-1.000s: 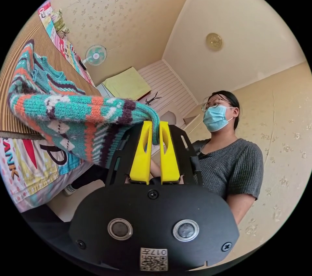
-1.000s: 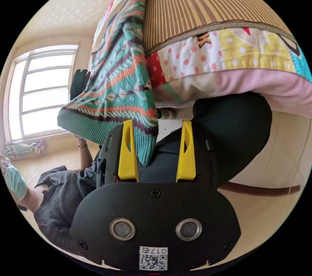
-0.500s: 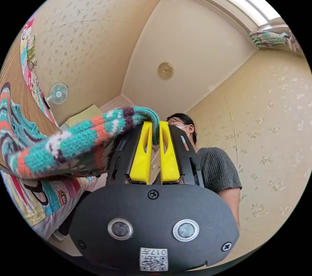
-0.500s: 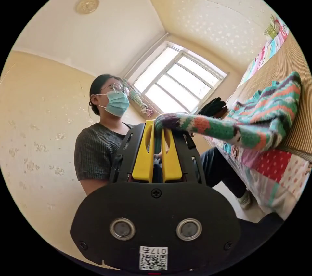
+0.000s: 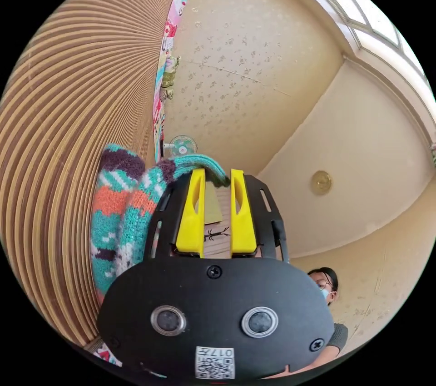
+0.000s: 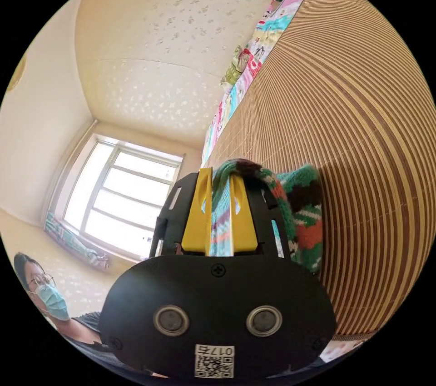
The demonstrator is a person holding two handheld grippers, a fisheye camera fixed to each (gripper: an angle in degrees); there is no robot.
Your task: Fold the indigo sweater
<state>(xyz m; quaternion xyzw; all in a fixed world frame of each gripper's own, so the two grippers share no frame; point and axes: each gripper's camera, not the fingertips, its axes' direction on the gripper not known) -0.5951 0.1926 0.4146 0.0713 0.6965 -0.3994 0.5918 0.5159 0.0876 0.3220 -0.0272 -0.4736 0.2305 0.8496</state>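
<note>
I've got the left tongs [image 5: 215, 175] parted a bit, w/ the sweater's [image 5: 119, 218] teal ribbed edge draped over the tips, not clearly pinched. Right tongs [image 6: 221, 177] sit narrow w/ a knit fold squeezed between both jaws. The sweater itself lies bunched on the striped mat [image 5: 68, 131] covering the bed, right beside both tools. It looks thick, soft, floppy and stretchy, prob. not slippery; I'd grab the ribbed hem or cuffs, since they're firmer.
</note>
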